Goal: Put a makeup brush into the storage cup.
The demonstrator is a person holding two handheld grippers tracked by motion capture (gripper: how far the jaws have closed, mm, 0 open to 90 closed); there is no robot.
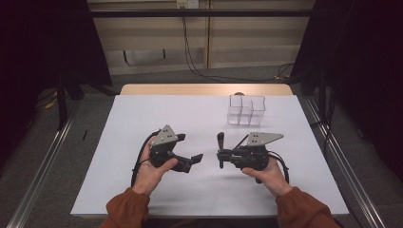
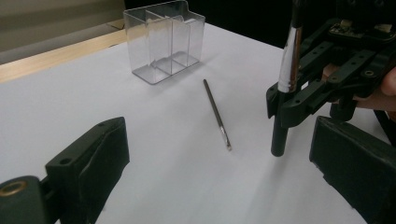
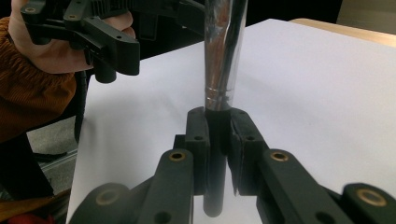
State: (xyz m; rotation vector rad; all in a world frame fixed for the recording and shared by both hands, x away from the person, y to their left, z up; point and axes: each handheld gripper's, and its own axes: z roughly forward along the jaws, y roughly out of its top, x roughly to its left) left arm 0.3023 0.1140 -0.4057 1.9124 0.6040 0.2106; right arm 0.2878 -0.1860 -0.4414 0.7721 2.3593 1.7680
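A white table (image 1: 142, 118) takes up the middle of the high view, with a strip of bare wood along its far edge. Toward the upper right of that sheet stands a clear plastic organiser box (image 1: 245, 109) with inner dividers; in the left gripper view it sits at upper centre (image 2: 163, 42).

Lower centre-left of the high view, the left gripper (image 1: 191, 160) rests in the person's left hand (image 1: 152, 173), its jaws spread wide with nothing between them; in its own view the two black pads stand far apart at the bottom corners.

Lower centre-right, the right gripper (image 1: 221, 153) is pressed together on a black-and-silver pen barrel (image 1: 220, 142), which it holds upright. In the right gripper view the barrel (image 3: 224, 60) rises between the pads, its silver section above, black end below. The left gripper view shows it at right, lower tip close to the table (image 2: 285, 93).

A thin pen refill (image 2: 217, 114) lies loose on the white surface in the middle of the left gripper view, between the box and the held barrel, touching neither.
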